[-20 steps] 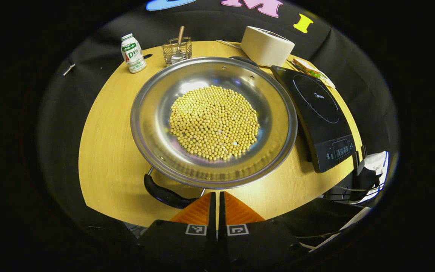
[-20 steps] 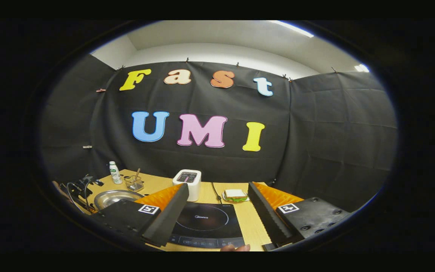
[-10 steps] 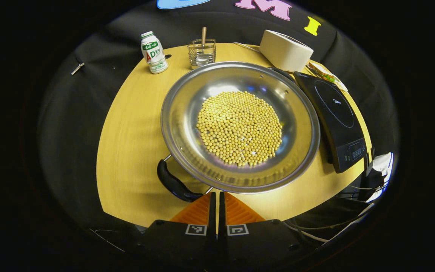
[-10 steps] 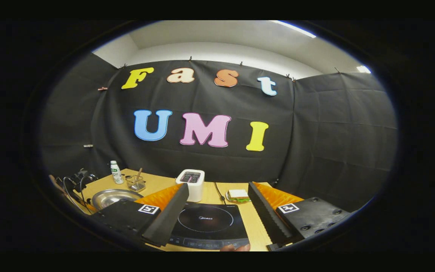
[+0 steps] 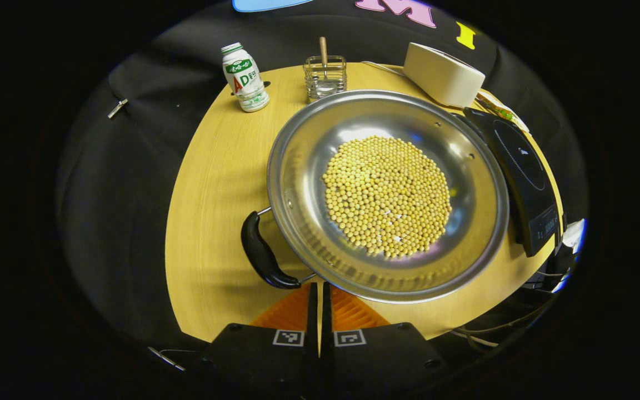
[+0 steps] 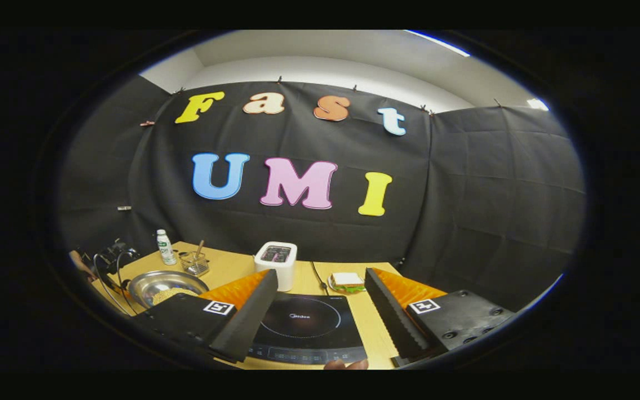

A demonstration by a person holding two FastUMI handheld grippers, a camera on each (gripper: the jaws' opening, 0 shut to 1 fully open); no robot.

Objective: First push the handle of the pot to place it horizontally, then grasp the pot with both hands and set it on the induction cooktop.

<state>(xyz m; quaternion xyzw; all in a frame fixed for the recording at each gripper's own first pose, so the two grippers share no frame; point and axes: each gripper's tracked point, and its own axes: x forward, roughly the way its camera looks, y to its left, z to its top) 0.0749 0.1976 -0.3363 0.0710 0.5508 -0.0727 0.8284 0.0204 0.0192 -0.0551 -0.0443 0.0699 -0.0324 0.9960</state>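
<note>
A wide steel pot (image 5: 298,183) holding several yellow soybeans (image 5: 388,195) rests on the wooden table (image 5: 214,183). Its black near handle (image 5: 261,256) points toward the lower left. My left gripper (image 5: 319,294) is shut, its tips right beside that handle's near end and the pot's rim. The black induction cooktop (image 5: 520,172) lies to the right of the pot. In the right gripper view, my right gripper (image 6: 320,308) is open above the near edge of the cooktop (image 6: 303,328), with the pot (image 6: 164,284) far to the left.
A small white bottle (image 5: 245,78), a wire basket with a wooden stick (image 5: 325,75) and a white toaster (image 5: 442,75) stand along the table's far side. A sandwich on a plate (image 6: 346,282) lies behind the cooktop. Cables hang at the table's right edge (image 5: 542,278).
In the left gripper view the pot and table have slid to the right, and the near handle has swung up, from about the six o'clock side toward the left. The right gripper barely moved.
</note>
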